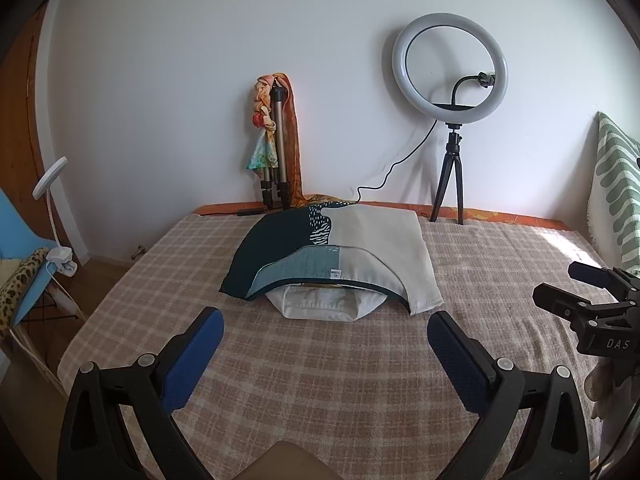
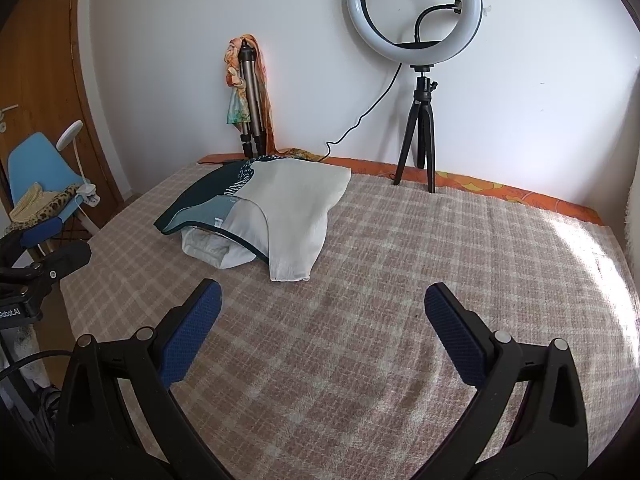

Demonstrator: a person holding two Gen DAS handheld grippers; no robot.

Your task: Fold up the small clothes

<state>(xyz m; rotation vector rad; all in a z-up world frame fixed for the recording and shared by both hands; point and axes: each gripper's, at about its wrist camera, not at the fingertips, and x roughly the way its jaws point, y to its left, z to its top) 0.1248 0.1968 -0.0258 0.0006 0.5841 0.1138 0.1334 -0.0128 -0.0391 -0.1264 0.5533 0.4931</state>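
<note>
Clothes [image 1: 336, 256] lie ahead of both spread, empty tools [image 1: 325, 330] [image 2: 322, 304].

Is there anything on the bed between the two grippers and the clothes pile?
Nothing visible: only bare checked blanket lies between the open left gripper, the open right gripper and the clothes pile.

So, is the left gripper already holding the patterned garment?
No, the left gripper is open and empty above the checked blanket, short of the patterned garment.
</note>
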